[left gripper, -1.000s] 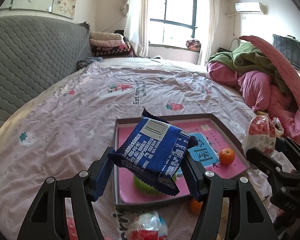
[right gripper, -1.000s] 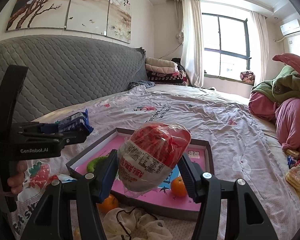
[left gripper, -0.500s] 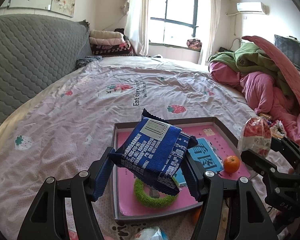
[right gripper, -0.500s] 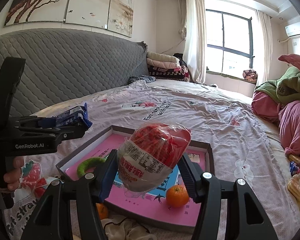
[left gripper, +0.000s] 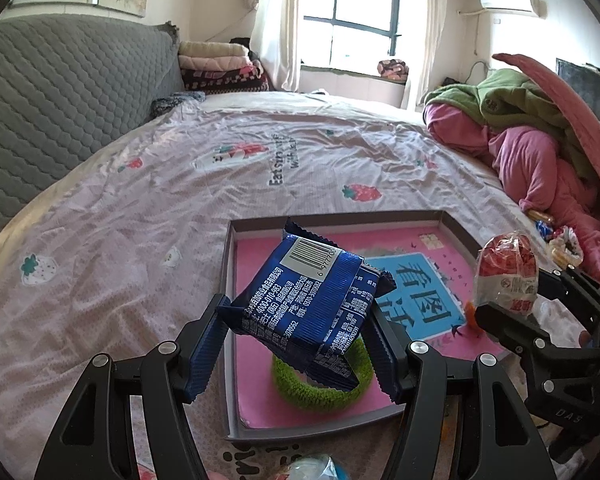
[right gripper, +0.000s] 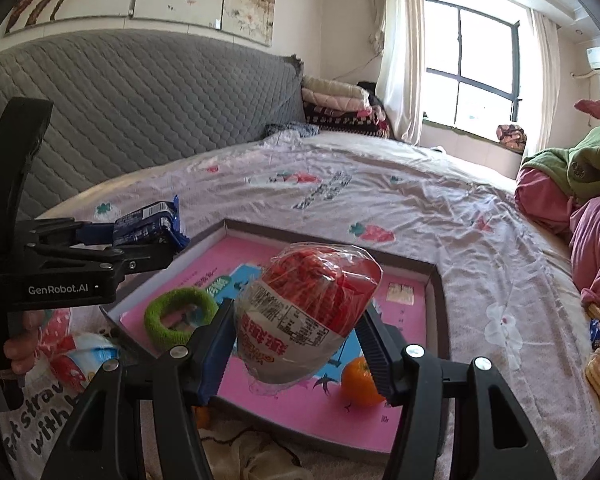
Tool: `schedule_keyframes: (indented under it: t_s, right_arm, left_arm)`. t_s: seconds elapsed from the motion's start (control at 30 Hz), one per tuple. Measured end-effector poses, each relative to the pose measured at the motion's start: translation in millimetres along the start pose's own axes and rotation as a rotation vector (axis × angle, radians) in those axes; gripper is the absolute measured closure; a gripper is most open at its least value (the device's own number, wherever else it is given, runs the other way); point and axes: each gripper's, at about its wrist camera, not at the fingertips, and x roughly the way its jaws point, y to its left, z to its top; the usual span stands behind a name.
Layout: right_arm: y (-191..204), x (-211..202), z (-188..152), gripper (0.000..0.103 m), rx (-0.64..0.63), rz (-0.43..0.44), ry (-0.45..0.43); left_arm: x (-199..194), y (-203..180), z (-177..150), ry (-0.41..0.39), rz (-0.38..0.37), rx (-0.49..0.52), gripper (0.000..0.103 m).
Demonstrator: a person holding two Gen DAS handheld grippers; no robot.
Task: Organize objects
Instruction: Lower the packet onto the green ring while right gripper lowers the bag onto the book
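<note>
On the bed, the tray [left gripper: 458, 229] already holds a green ring [right gripper: 180, 312] and an orange [right gripper: 362, 374], while the left gripper [left gripper: 300, 344] fingers clamp a blue packet [left gripper: 312, 304] and the right gripper [right gripper: 296, 344] fingers a red bag [right gripper: 312, 300], both yet unplaced.

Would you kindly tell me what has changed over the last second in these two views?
Both claws have advanced over the shallow grey box with the pink lining and dipped slightly: the green fuzzy ring now shows fully. Unchanged: the left claw grips the blue foil snack packet, the right claw the red-and-white plastic-wrapped snack; the small orange sits inside.

Bright daylight from window [left gripper: 360, 4]; fisheye-warped edges.
</note>
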Motion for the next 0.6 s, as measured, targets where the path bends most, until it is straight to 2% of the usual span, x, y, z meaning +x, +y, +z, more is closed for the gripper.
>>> schedule_keyframes:
  t_s: [0.23, 0.6]
  right_arm:
    - [-1.2, 14.5, -9.2, 0.043, 0.013, 0.022, 0.070]
    - [-3.8, 28.8, -21.1, 0.043, 0.033, 0.023, 0.136]
  left_arm:
    - [15.4, 0.0, -5.8, 0.062, -0.027, -0.010, 0.036]
    - [28.4, -3.6, -11.9, 0.123, -0.049, -0.002, 0.036]
